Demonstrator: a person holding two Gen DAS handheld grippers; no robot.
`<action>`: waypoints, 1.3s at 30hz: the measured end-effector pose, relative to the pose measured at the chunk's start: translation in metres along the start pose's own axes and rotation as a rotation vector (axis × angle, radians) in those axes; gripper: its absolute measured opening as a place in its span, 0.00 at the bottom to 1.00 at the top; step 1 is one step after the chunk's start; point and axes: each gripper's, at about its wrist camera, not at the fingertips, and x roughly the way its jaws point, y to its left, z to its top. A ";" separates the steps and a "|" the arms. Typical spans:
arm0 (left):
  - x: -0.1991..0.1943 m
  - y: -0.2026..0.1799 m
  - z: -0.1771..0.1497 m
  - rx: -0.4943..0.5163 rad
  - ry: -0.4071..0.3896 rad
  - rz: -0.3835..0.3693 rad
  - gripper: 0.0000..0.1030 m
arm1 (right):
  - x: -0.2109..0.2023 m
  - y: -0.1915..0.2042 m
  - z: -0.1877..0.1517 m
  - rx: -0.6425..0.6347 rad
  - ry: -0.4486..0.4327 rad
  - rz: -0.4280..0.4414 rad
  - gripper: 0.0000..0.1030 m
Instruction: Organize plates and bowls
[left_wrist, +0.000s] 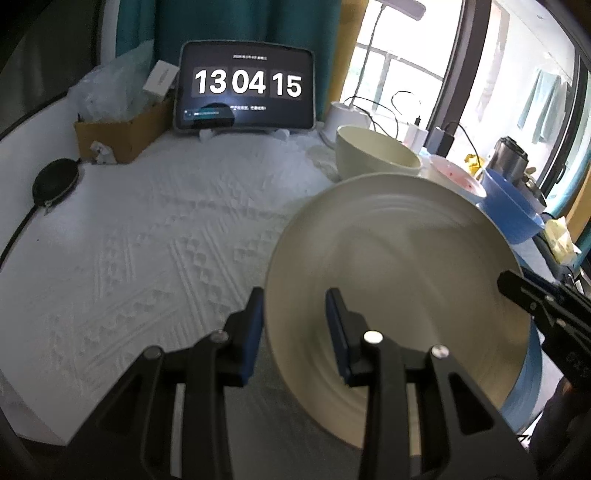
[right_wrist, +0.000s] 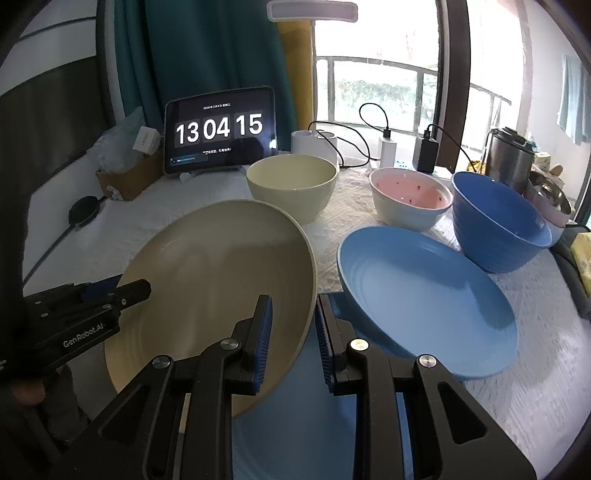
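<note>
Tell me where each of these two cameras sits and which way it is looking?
Left wrist view: rides on the left gripper, looking forward and down along its fingers, which clamp the left rim of the beige plate; the right gripper's tip shows at the right edge.
Right wrist view: rides on the right gripper, its fingers pinching the same plate's right rim; the left gripper shows at the left.
Shared: the plate, the cream bowl, the clock tablet and the white cloth.
</note>
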 end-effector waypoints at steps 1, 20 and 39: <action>-0.002 -0.001 -0.001 0.003 -0.002 -0.001 0.34 | -0.002 0.000 -0.001 0.000 -0.001 -0.001 0.25; -0.031 -0.031 -0.024 0.089 -0.019 -0.023 0.34 | -0.030 -0.016 -0.036 0.059 0.026 -0.043 0.25; -0.037 -0.066 -0.037 0.202 0.000 -0.031 0.34 | -0.029 -0.041 -0.058 0.111 0.067 -0.098 0.26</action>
